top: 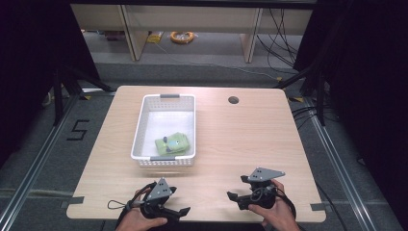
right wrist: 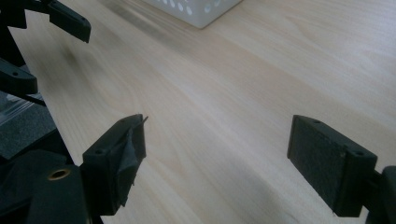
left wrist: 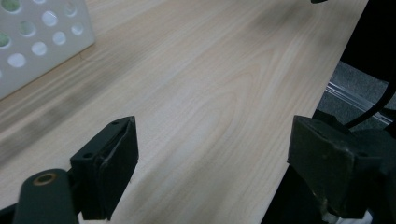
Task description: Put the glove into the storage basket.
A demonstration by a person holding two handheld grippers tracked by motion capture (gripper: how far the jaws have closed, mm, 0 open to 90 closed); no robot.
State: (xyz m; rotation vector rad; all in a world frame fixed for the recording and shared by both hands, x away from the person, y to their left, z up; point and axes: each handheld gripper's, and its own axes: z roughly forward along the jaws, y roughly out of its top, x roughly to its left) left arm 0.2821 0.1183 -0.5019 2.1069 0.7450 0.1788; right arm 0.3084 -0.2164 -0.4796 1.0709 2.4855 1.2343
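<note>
Light wooden bench (top: 250, 139) on grey carpet floor (top: 43, 163), black curtains (top: 29, 43) at both sides, pale shelving (top: 192, 19) along the top.

One sign can be read: a large black figure "5" (top: 77, 130), marked in angular strokes on the grey floor (top: 43, 192) to the left of the wooden surface (top: 240, 144), seen from the high view. No other text, label or brand is legible on the white basket (top: 163, 161), on the green item (top: 172, 144) inside it, or on the grippers.
</note>
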